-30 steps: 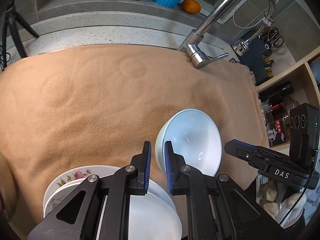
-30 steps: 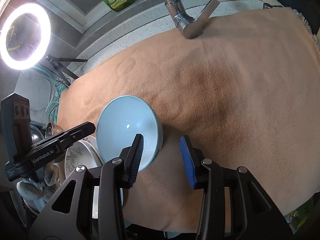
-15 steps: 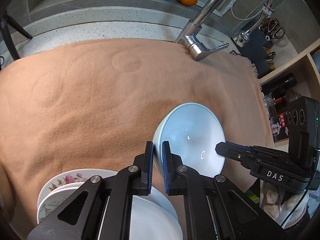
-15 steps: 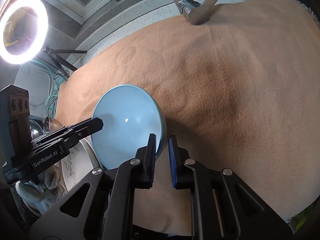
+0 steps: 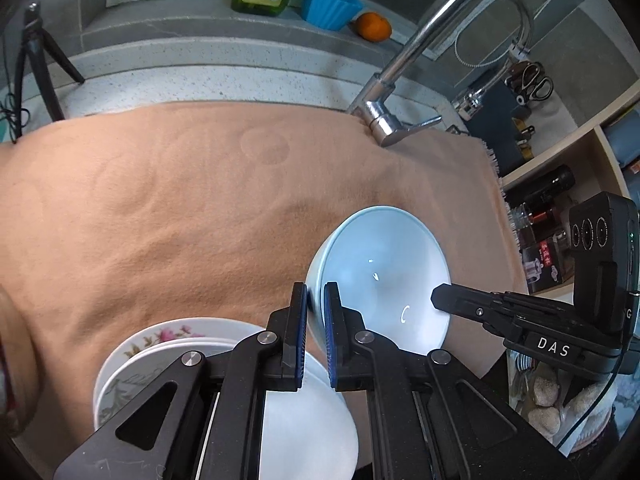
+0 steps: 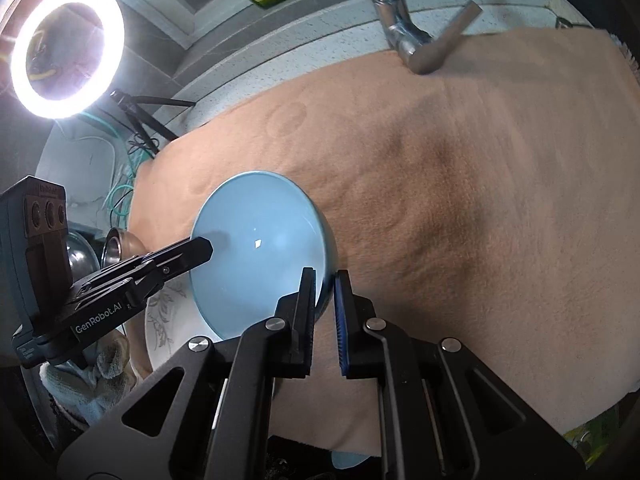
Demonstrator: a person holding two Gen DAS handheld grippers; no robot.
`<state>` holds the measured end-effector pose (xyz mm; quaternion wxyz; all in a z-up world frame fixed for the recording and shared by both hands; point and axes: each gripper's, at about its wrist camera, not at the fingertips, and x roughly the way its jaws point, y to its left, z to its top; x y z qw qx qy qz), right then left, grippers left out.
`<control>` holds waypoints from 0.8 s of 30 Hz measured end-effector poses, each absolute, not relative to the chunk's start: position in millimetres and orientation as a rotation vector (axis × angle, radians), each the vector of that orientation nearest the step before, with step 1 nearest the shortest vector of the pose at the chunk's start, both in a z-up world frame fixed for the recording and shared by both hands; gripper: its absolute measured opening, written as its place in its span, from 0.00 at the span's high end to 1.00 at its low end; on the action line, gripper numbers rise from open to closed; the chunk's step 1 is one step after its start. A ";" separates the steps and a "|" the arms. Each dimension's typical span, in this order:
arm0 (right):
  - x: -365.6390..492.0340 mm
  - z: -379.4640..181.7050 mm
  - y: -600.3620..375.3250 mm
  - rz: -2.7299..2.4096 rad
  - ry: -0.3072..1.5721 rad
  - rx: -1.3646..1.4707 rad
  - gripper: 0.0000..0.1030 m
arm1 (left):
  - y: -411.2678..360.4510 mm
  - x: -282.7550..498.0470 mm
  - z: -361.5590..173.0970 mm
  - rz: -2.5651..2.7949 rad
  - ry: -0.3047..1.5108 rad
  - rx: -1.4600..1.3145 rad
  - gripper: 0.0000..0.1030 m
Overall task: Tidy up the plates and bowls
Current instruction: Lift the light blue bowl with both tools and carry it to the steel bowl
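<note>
While the bowl (image 5: 380,276) is tilted above the tan cloth (image 5: 180,208) that covers the surface, its rim is pinched from two sides: the left claw (image 5: 315,332) is clamped on the near left edge, and the right claw (image 6: 325,312) is clamped on the opposite edge. In the left wrist view the right claw is seen reaching in over the rim from the right (image 5: 440,298); in the right wrist view the left claw is seen at the far rim (image 6: 204,246). The bowl's underside appears to be clear of the cloth, though this cannot be told for certain. A stack of plates (image 5: 168,344), the top ones flower-patterned, is set just beside the bowl, at the cloth's near left edge. A tap (image 5: 404,80) is mounted at the cloth's far side.
</note>
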<state>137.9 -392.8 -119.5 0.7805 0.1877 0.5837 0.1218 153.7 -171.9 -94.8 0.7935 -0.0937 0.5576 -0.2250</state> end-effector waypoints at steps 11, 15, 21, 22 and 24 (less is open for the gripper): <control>133.2 -61.6 -337.6 0.375 1.195 0.312 0.91 | -114.3 132.6 -60.4 -0.420 1.106 -0.262 0.93; 137.2 -43.5 -307.0 0.429 1.171 0.273 0.91 | -85.0 126.3 -51.7 -0.375 1.079 -0.295 0.93; 145.1 -25.4 -256.4 0.529 1.141 0.230 0.91 | -36.5 114.2 -39.5 -0.287 1.036 -0.335 0.93; 145.9 -23.3 -247.5 0.544 1.139 0.222 0.91 | -27.0 112.2 -38.1 -0.268 1.030 -0.345 0.93; 147.4 -20.4 -228.9 0.574 1.134 0.204 0.91 | -10.9 107.4 -36.5 -0.239 1.019 -0.360 0.93</control>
